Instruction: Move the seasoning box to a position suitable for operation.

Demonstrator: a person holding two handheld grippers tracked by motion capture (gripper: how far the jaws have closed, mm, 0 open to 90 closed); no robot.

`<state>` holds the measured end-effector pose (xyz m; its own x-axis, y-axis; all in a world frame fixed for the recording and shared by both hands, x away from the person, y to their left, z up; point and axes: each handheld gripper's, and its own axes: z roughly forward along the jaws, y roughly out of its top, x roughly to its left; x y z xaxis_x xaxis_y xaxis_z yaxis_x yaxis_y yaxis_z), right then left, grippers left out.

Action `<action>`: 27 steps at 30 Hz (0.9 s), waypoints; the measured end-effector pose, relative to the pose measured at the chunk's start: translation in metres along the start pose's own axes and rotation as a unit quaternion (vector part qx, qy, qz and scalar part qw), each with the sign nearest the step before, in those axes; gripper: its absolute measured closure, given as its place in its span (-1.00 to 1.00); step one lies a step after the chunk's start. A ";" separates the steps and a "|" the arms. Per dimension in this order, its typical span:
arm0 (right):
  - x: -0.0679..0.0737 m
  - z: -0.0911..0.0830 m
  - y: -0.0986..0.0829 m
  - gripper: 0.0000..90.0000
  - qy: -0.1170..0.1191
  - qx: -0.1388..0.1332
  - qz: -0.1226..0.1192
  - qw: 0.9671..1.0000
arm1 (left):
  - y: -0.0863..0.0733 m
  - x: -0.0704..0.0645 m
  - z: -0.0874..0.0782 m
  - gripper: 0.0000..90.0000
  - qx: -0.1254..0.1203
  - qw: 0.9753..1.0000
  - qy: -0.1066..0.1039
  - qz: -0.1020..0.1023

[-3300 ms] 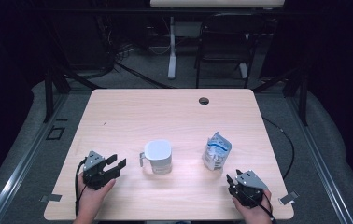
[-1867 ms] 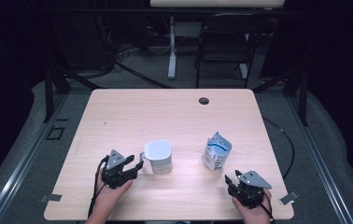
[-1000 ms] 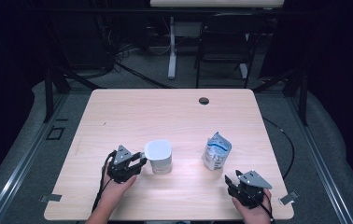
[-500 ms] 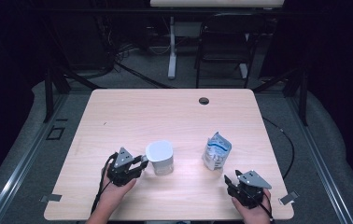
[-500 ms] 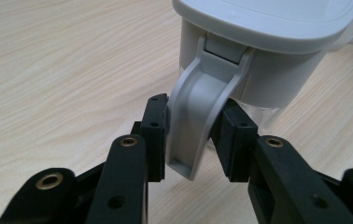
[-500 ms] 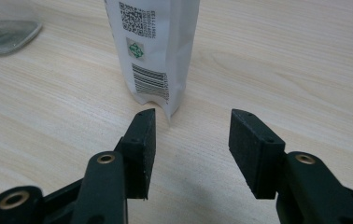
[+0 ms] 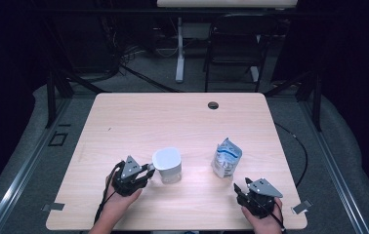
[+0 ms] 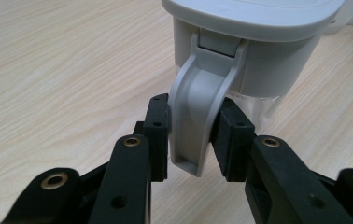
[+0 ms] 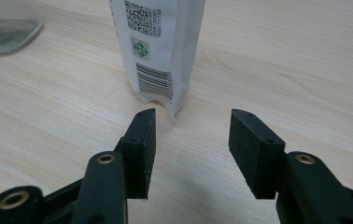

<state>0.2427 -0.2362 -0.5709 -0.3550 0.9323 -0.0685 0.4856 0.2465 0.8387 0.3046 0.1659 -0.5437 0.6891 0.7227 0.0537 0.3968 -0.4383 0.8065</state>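
The left gripper (image 7: 146, 171) sits near the table's (image 7: 138, 117) front edge, with bare wood stretching far ahead of it and out to its left. Its 2 jaws are clamped on the handle (image 8: 198, 126) of the lidded jug (image 7: 167, 165), which stands upright on the table directly in front of the jaws. In the left gripper view the pads (image 8: 158, 133) press the handle from both sides.

The jug has a pale grey lid and handle above a clear lower body, and the handle curves down from a hinge-like block under the lid rim.

The right gripper (image 7: 240, 188) rests close to the front edge too, its jaws spread wide with nothing between them. Just ahead of them and slightly to their left stands a white pouch (image 9: 158, 51), upright and not touching the pads.

The pouch carries a QR code, a small green square mark and a barcode; the fine print is too small to read.
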 end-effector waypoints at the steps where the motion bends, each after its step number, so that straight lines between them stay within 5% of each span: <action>1: 0.000 0.000 0.000 0.15 -0.001 0.000 0.001 1.000 | 0.000 0.000 -0.001 0.54 0.002 1.000 -0.001 0.001; 14: 0.003 -0.001 0.001 0.15 0.005 -0.003 -0.002 1.000 | -0.004 -0.008 -0.009 0.54 0.005 1.000 -0.008 0.007; 27: 0.015 -0.004 0.005 0.15 0.023 -0.009 -0.020 0.999 | -0.006 -0.020 -0.012 0.54 0.004 0.999 -0.041 0.023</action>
<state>0.2368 -0.2219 -0.5662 -0.4106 0.9084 -0.0783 0.4553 0.2787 0.8456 0.2810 0.1610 -0.5425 0.7543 0.6553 0.0410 0.3681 -0.4737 0.8000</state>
